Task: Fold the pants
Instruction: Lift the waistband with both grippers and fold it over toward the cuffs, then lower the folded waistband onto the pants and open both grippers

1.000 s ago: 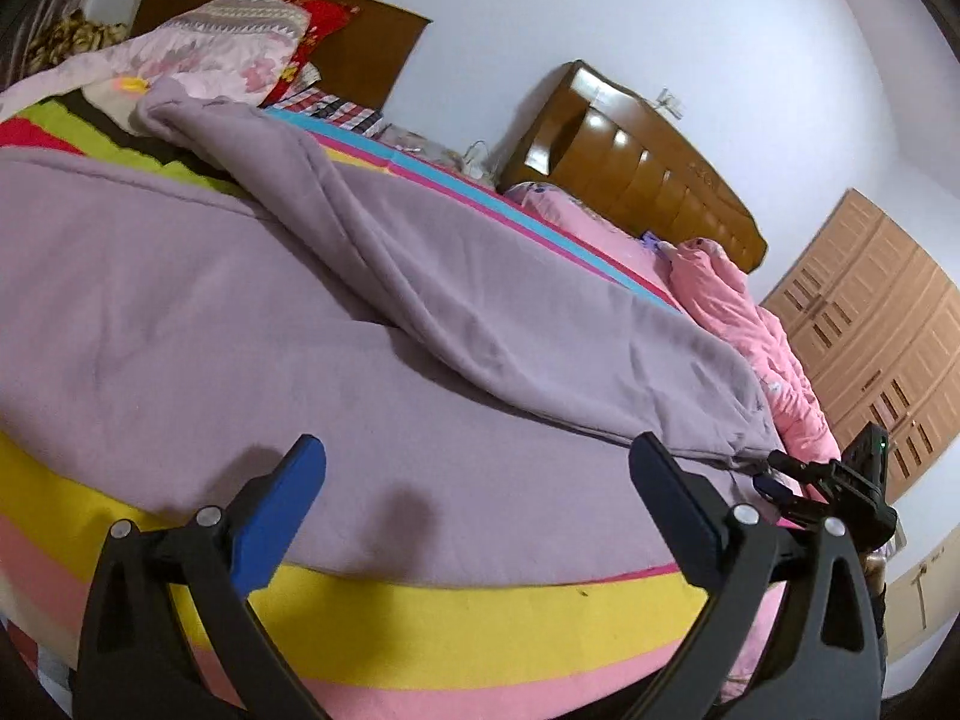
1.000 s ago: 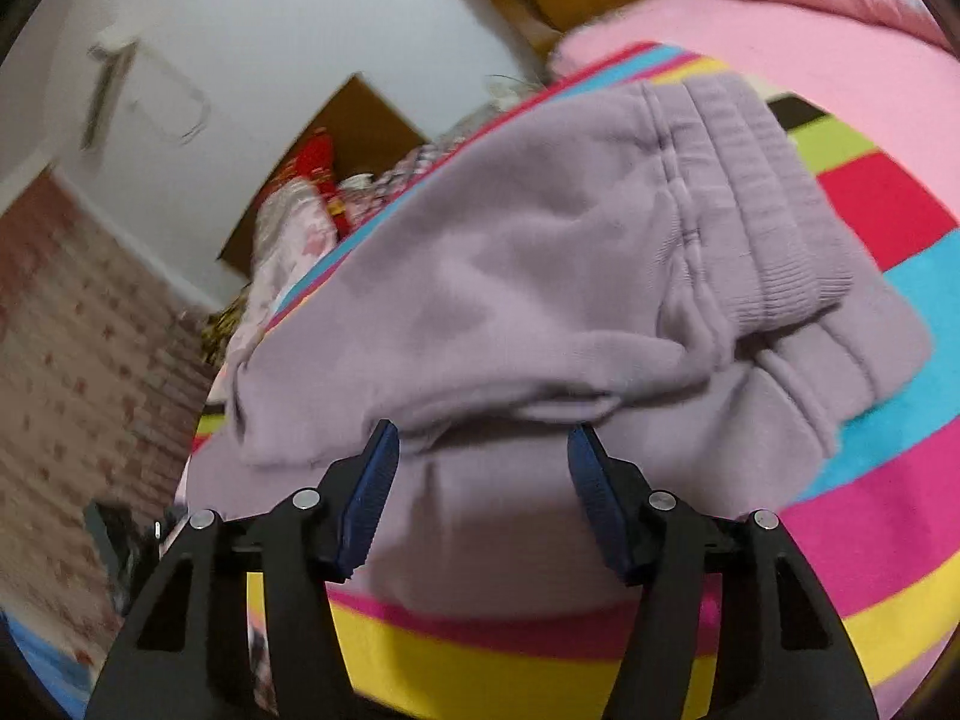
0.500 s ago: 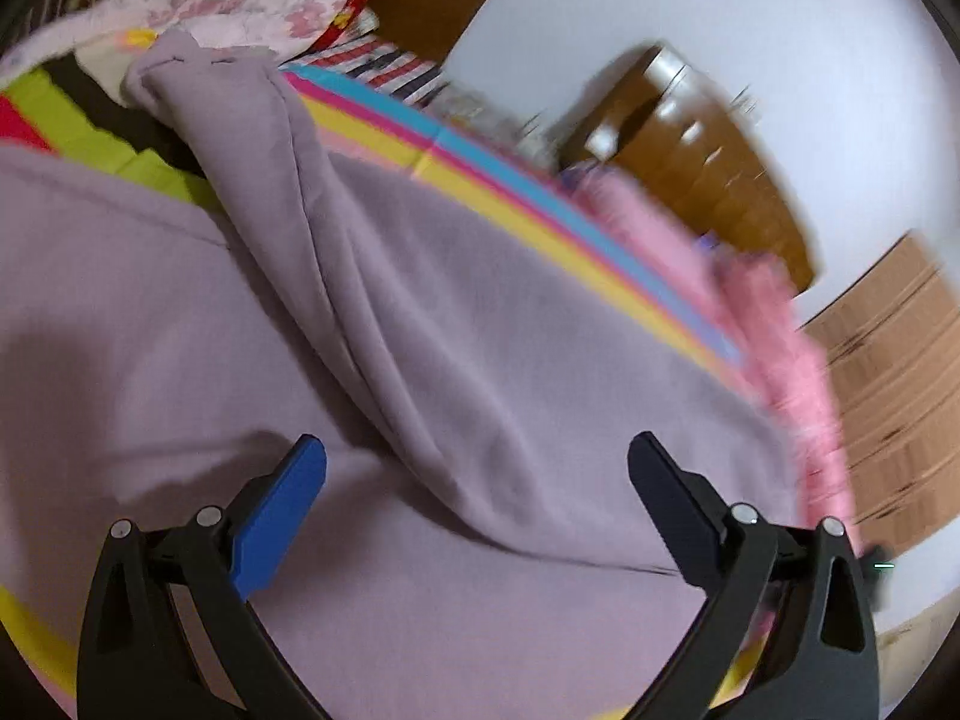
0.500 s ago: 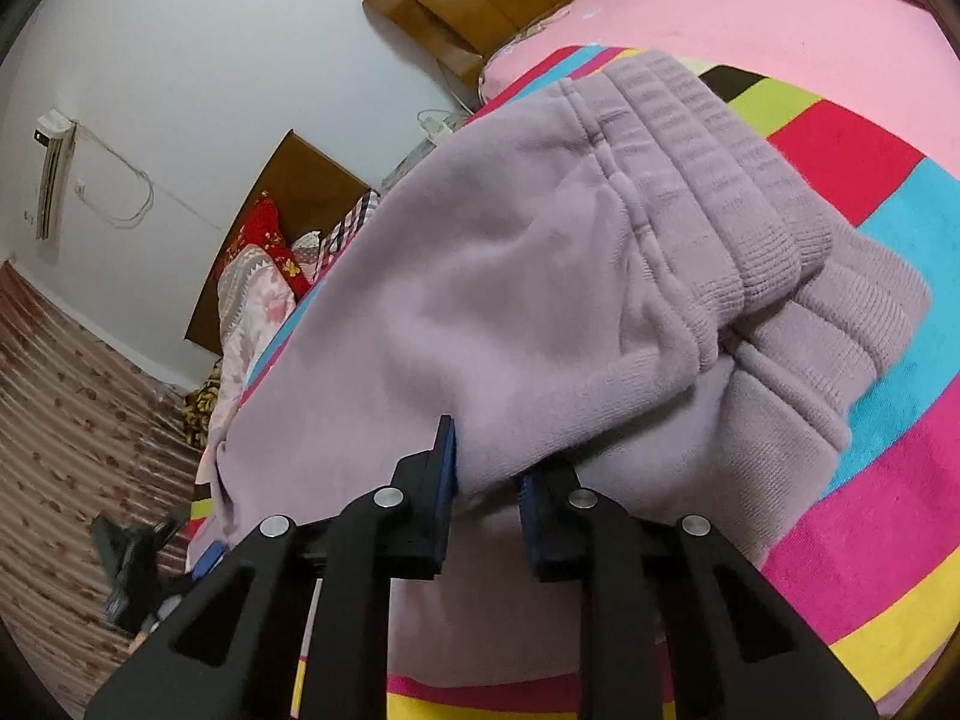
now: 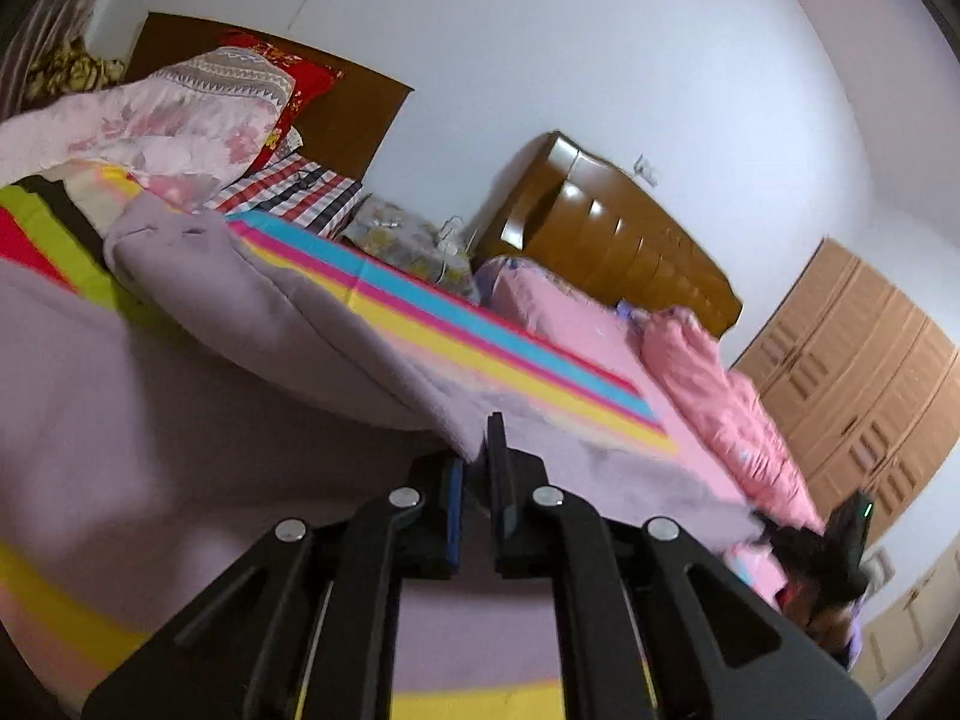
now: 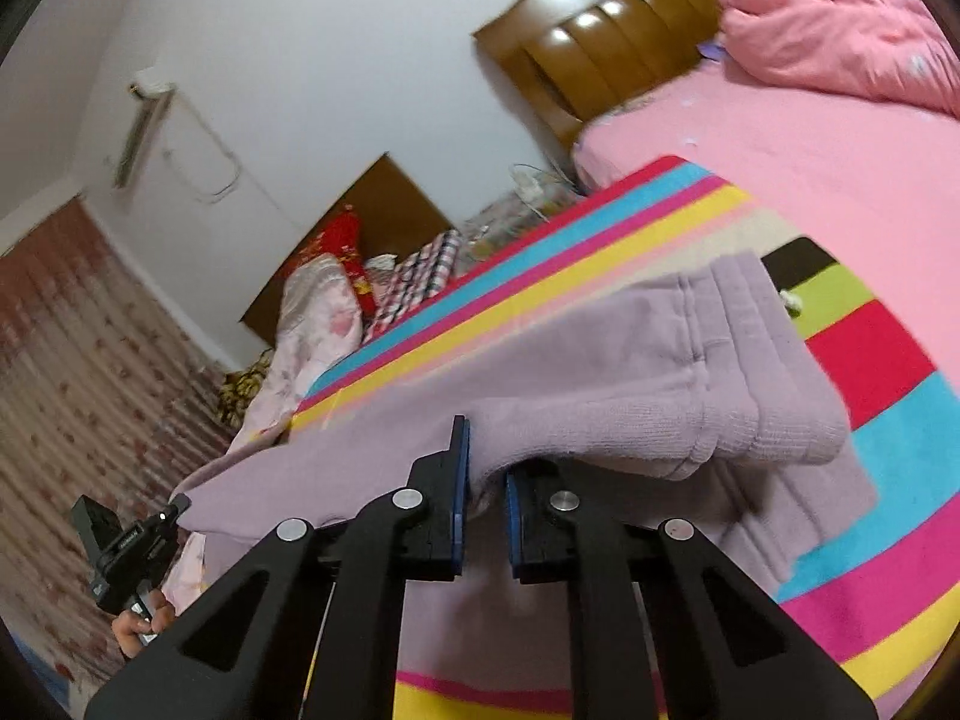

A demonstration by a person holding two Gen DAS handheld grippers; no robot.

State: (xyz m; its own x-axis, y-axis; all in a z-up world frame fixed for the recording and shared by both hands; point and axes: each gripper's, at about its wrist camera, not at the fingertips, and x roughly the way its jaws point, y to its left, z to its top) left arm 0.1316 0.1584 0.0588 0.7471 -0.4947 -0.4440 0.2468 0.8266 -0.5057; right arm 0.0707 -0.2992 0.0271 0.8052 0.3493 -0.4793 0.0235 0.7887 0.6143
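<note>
In the left wrist view the left hand-held gripper has just been closing and now pinches a near edge of the lilac pants between its blue pads, a fold of cloth standing up in the narrow gap. The pants lie spread over the striped blanket on the bed, one leg running away up the left of the picture toward the heaped pillows, its far end creased and folded back. Down at the right edge the other gripper shows dark against the pink bedding, with a stretch of the lilac edge reaching toward it. In the right wrist view the right hand-held gripper has likewise just been closing, and its pads grip a thick bunch of the same cloth near the waistband, which is ribbed, doubled and sags over to the right. The edge runs leftward from this grip to the left gripper, seen small at the lower left, so the two hold one side of the garment between them, and it hangs slightly slack. The cloth looks like a soft fleece or knit: light, limp, not slippery, with nothing to break. It will probably drape and sag wherever it is unsupported, so the seam edges and the ribbed waistband seem the surest places to hold, since the thicker layers give the pads something to bite and keep the fold line straight.
</note>
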